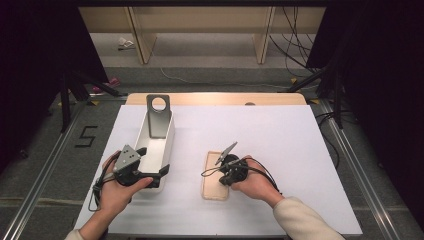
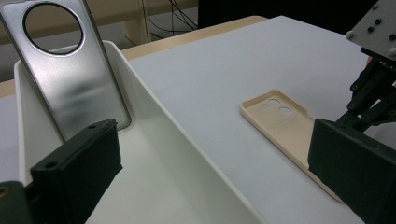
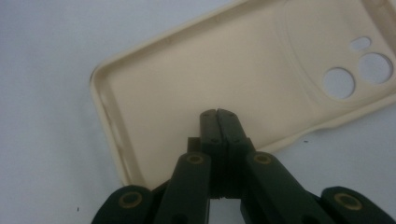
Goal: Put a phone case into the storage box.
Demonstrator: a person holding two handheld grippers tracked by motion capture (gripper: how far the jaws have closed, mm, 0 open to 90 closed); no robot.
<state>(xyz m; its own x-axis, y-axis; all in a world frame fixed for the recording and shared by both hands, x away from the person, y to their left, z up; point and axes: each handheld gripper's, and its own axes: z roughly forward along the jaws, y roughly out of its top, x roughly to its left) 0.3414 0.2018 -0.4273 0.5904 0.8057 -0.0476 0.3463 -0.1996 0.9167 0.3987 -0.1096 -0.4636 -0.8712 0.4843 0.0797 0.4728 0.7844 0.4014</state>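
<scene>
Cream-beige phone case, plain; silver brushed-metal phone back with round cut-out; white glossy bin; white tabletop, tan wood strip at far edge; black tongs, brass-coloured rivets; cream sleeve

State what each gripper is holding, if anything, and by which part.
Nothing is held. The right gripper is shut, empty, above the beige phone case. The left gripper stands open astride the white tray's wall.

Beige phone case near end hidden behind jaw; contact perhaps unclear.
</scene>
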